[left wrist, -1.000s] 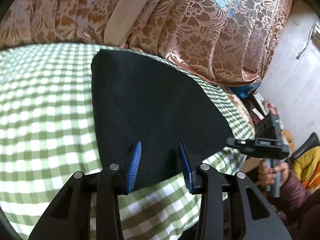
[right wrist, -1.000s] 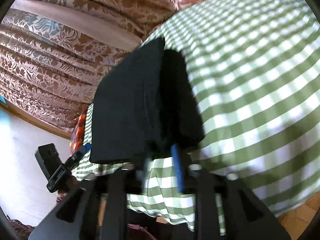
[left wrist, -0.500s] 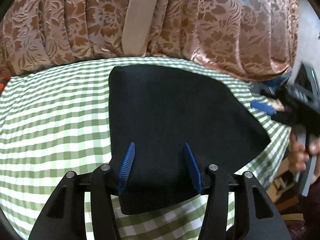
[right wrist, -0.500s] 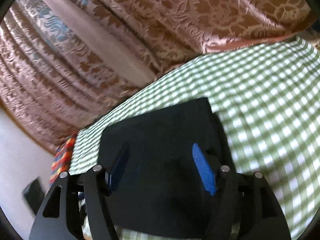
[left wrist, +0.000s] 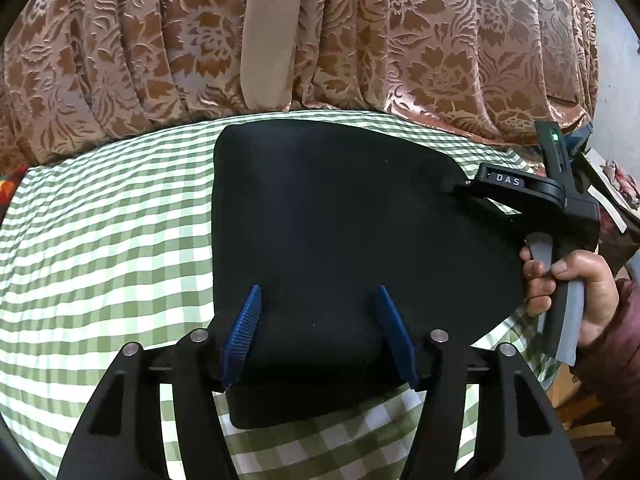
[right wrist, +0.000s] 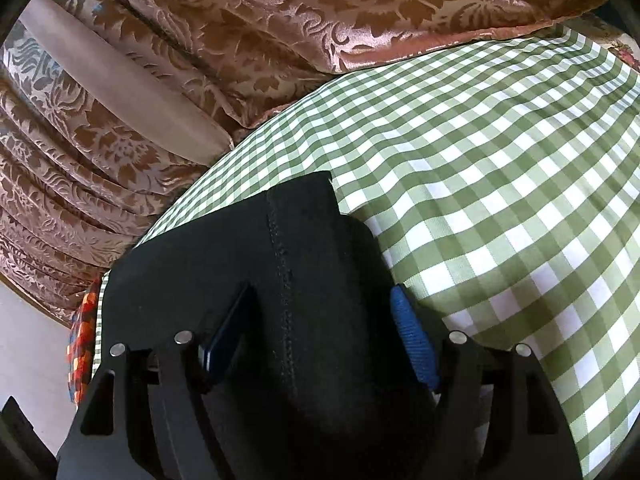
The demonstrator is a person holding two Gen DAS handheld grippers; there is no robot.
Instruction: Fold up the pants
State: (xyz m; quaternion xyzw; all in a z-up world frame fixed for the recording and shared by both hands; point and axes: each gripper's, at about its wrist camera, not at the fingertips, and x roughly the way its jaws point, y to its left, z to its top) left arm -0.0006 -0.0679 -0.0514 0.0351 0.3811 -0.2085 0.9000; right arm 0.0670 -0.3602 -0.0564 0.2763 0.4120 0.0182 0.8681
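1. Left wrist view: folded black pants (left wrist: 340, 240) lie on the green checked tablecloth (left wrist: 100, 240).
2. Left gripper (left wrist: 318, 334) hovers over their near edge, jaws spread.
3. Right gripper (right wrist: 320, 332) straddles the pants' seam, jaws spread.
4. Brown floral curtain (left wrist: 400, 40) hangs behind.

Both tongs (left wrist: 318, 334) (right wrist: 320, 334) spread wide

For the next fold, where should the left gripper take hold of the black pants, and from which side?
Judging by its pose, the black pants lie flat with their near edge at the table front. The left gripper, jaws open, could best pinch that near edge, coming in low from the front.
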